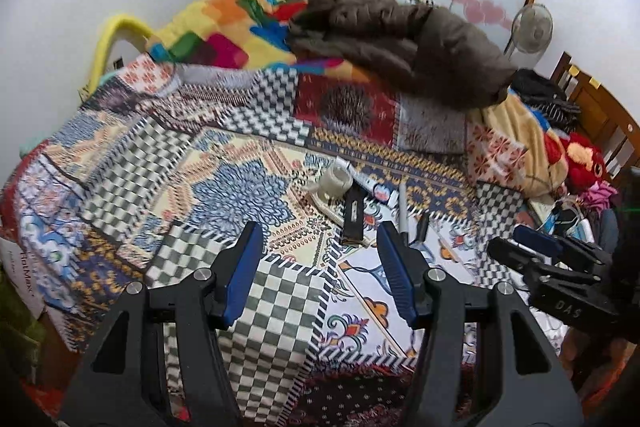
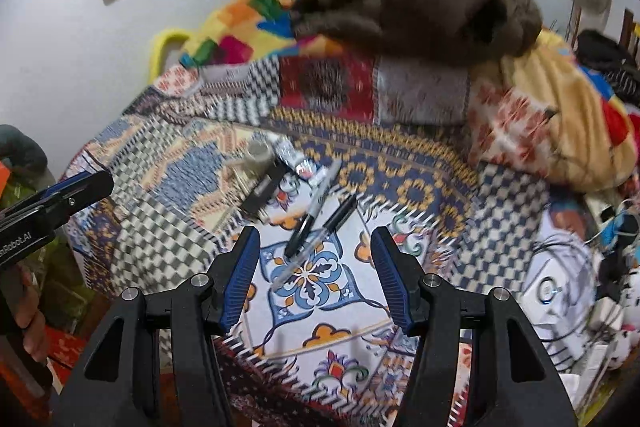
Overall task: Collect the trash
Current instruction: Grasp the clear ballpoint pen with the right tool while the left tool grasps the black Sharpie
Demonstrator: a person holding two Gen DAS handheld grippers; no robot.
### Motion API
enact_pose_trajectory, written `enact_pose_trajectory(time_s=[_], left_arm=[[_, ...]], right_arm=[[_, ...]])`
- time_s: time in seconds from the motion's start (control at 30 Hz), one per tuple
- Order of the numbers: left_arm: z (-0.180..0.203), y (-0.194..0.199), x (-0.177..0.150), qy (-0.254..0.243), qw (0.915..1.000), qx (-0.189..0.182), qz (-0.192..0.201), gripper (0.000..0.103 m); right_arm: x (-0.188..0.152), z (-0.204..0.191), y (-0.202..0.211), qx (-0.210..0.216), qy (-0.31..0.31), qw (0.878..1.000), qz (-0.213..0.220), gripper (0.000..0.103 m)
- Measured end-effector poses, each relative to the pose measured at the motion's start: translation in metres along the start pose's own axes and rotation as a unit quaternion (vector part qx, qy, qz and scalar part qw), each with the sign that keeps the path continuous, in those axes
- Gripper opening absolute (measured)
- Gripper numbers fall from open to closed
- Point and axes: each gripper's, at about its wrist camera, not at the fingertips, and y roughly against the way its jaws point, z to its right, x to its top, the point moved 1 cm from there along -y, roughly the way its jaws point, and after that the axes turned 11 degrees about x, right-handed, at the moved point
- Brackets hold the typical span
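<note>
A small clutter lies on the patchwork bedspread (image 1: pixel 224 187): a pale tape roll (image 1: pixel 338 181), a flat black item (image 1: pixel 353 213), a white tube (image 1: pixel 376 187), a grey pen (image 1: pixel 403 207) and a black pen (image 1: pixel 422 227). My left gripper (image 1: pixel 318 231) hovers short of them, open and holding nothing. In the right wrist view the tape roll (image 2: pixel 258 155), black item (image 2: pixel 264 193), tube (image 2: pixel 300 163), two dark pens (image 2: pixel 316 213) and a clear pen (image 2: pixel 292 269) lie just ahead of my right gripper (image 2: pixel 315 231). It is open too, with the clear pen on the bedspread seen between its fingers.
A brown jacket (image 1: pixel 400 31) and a colourful blanket (image 1: pixel 224 23) are heaped at the bed's far end. Clothes, a red plush toy (image 1: pixel 584 163) and cables crowd the right side. White boxes (image 2: pixel 560 291) sit beside the bed. A hand (image 2: pixel 32 323) holds the left gripper (image 2: pixel 100 183).
</note>
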Motion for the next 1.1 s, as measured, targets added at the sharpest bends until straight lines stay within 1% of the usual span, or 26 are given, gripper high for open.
enact_pose_trajectory(time_s=[0.1, 0.23, 0.4, 0.5, 0.53, 0.7, 0.83, 0.93, 1.03, 1.07, 1.1], left_arm=[[0.007, -0.028, -0.001, -0.011, 0.9998, 0.0, -0.015, 0.058], [0.014, -0.056, -0.002, -0.025, 0.9992, -0.004, -0.031, 0.058], [0.022, -0.082, -0.007, -0.032, 0.9982, -0.012, -0.05, 0.058], [0.03, -0.091, -0.011, -0.036, 0.9972, -0.025, -0.06, 0.058], [0.033, -0.093, -0.012, -0.039, 0.997, -0.027, -0.061, 0.058], [0.05, -0.094, -0.015, -0.06, 0.9959, -0.031, -0.06, 0.058], [0.054, -0.092, -0.018, -0.063, 0.996, -0.027, -0.057, 0.058], [0.053, -0.093, -0.02, -0.057, 0.996, -0.027, -0.064, 0.058], [0.051, -0.092, -0.022, -0.056, 0.996, -0.019, -0.066, 0.058], [0.05, -0.092, -0.022, -0.056, 0.9961, -0.017, -0.066, 0.058], [0.049, -0.091, -0.023, -0.055, 0.9962, -0.016, -0.066, 0.058]], right_arm=[[0.0, 0.01, -0.032, 0.005, -0.008, 1.0, -0.021, 0.054], [-0.001, 0.016, -0.063, 0.004, -0.009, 0.999, -0.034, 0.054], [-0.012, 0.024, -0.08, 0.003, -0.025, 0.999, -0.044, 0.054], [-0.02, 0.027, -0.084, 0.011, -0.027, 0.998, -0.055, 0.054], [-0.021, 0.028, -0.085, 0.01, -0.023, 0.998, -0.053, 0.053], [-0.025, 0.032, -0.079, -0.027, 0.019, 0.998, -0.055, 0.052], [-0.02, 0.042, -0.079, -0.019, 0.009, 0.998, -0.06, 0.052], [-0.015, 0.036, -0.087, -0.015, 0.008, 0.998, -0.061, 0.052], [-0.012, 0.028, -0.096, -0.019, 0.015, 0.998, -0.066, 0.051], [-0.011, 0.024, -0.1, -0.03, 0.022, 0.997, -0.064, 0.048], [-0.011, 0.02, -0.103, -0.042, 0.034, 0.996, -0.065, 0.047]])
